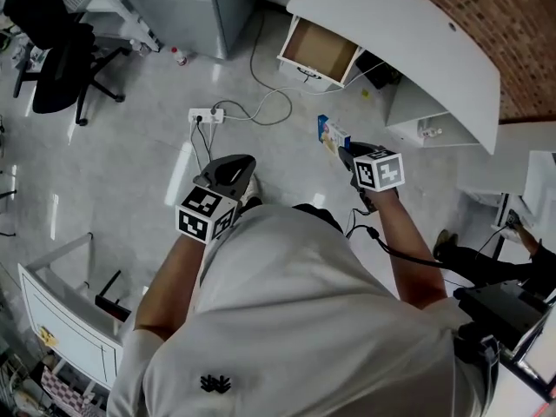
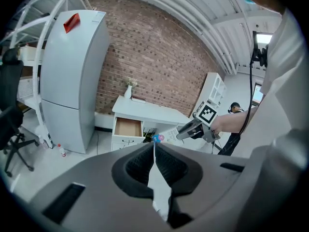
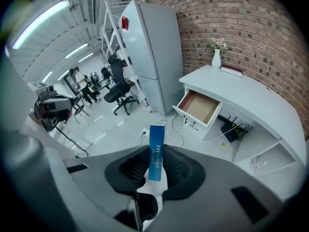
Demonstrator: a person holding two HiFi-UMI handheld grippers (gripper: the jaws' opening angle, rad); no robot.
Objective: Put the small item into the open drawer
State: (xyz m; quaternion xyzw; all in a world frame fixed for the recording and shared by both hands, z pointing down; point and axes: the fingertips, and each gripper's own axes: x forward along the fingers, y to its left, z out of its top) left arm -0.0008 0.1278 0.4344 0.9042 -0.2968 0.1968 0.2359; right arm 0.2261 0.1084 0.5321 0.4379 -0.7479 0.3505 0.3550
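Note:
A small blue and white box [image 3: 156, 151] stands upright between the pads of my right gripper [image 3: 155, 164], which is shut on it. In the head view the box [image 1: 333, 134] sticks out ahead of the right gripper [image 1: 347, 155], above the pale floor and short of the desk. The open drawer [image 1: 317, 50], empty with a brown bottom, juts from under the white curved desk [image 1: 408, 33]; it also shows in both gripper views, drawer [image 3: 199, 106] and drawer [image 2: 128, 127]. My left gripper [image 1: 238, 167] hangs to the left, jaws together with nothing between them [image 2: 154, 151].
A power strip [image 1: 207, 115] with trailing cables lies on the floor between me and the drawer. A black office chair [image 1: 52, 50] stands at far left, a grey fridge [image 2: 72, 76] left of the desk, a white cabinet [image 1: 61, 320] at lower left.

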